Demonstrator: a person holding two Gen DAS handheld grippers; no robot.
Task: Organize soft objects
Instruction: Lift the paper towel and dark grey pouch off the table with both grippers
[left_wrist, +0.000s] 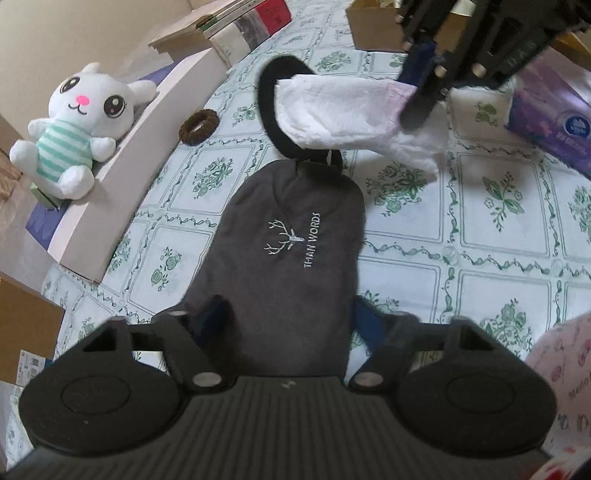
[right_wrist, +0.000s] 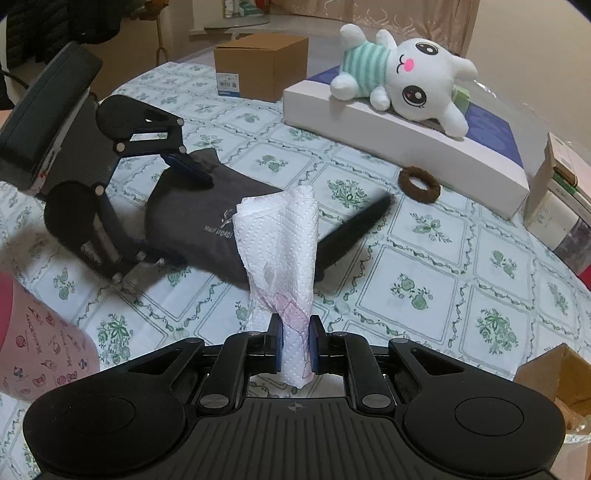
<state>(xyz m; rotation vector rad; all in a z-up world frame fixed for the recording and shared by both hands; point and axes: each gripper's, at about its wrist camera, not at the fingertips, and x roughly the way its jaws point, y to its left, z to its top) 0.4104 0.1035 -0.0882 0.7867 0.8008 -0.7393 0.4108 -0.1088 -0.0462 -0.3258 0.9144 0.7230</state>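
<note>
Grey pouch (left_wrist: 295, 251) lettered "THAN WORDS"

Tissue box (left_wrist: 550, 118) cut by frame edge

A home, likely a living or dining room: the surface (right_wrist: 424, 266) wears a floral tablecloth, a plush bunny (right_wrist: 406, 74) lies on a white box (right_wrist: 406, 136), with a tissue box (left_wrist: 546, 114), cardboard boxes (right_wrist: 262, 66) and curtains (right_wrist: 406, 14) around.
</note>
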